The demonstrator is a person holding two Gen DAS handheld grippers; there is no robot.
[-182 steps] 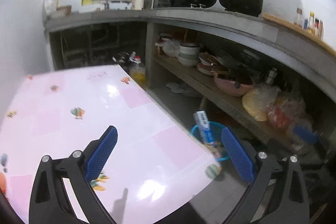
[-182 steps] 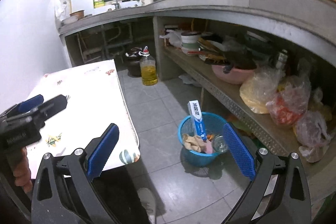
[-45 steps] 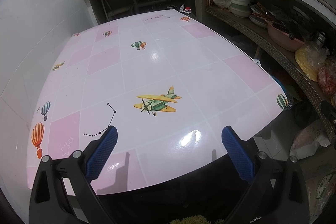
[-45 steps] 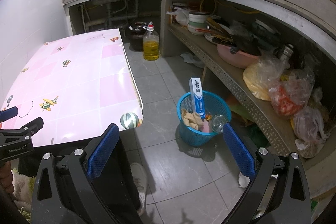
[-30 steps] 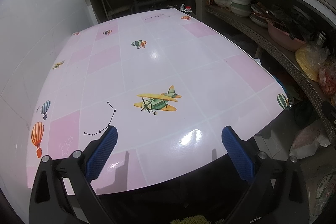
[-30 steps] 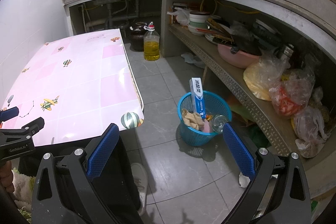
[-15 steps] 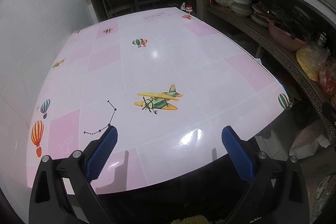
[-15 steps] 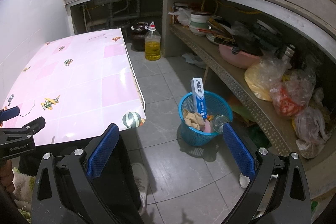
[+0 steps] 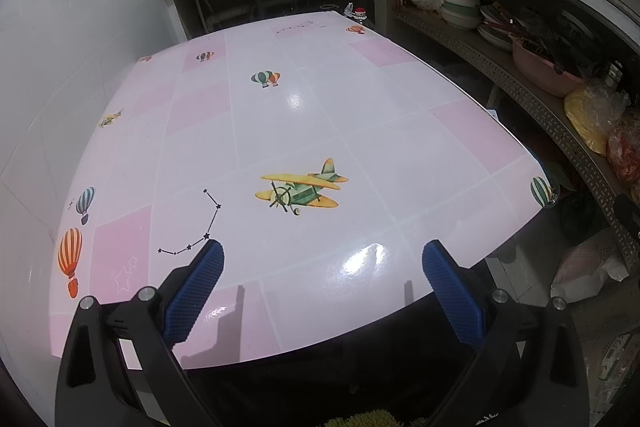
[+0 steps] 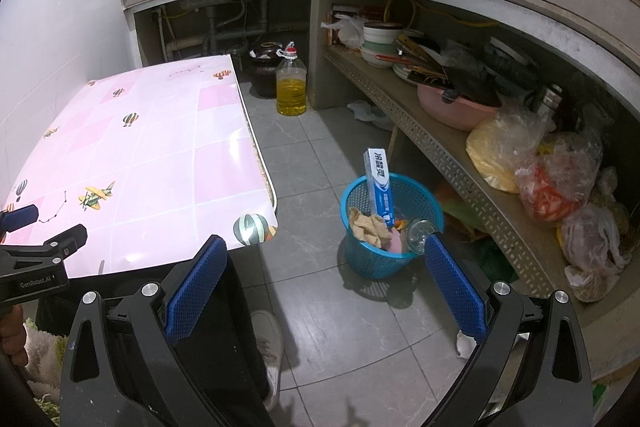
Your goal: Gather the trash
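Observation:
A blue plastic waste basket [image 10: 364, 259] stands on the grey tile floor right of the table. In it are a blue and white toothpaste box [image 10: 379, 183] standing upright, crumpled brown paper [image 10: 366, 225], a pink scrap and a clear glass jar [image 10: 418, 231]. My right gripper [image 10: 324, 273] hangs open above the floor in front of the basket, nothing between its fingers. Open as well, my left gripper [image 9: 322, 277] hovers over the near edge of the pink patterned table [image 9: 280, 131], whose top bears no objects. The left gripper [image 10: 24, 227] also shows at the right wrist view's left edge.
A concrete counter with a low shelf [image 10: 440, 147] runs along the right, loaded with bowls, a pink basin [image 10: 456, 107] and plastic bags [image 10: 552, 179]. An oil bottle [image 10: 291, 83] and a dark jar [image 10: 266, 67] stand on the floor beyond the table. A shoe [image 10: 270, 347] is below.
Over six seconds the left gripper swung from the table's right end to face the whole tabletop from its near edge. In the last second both views barely shift.

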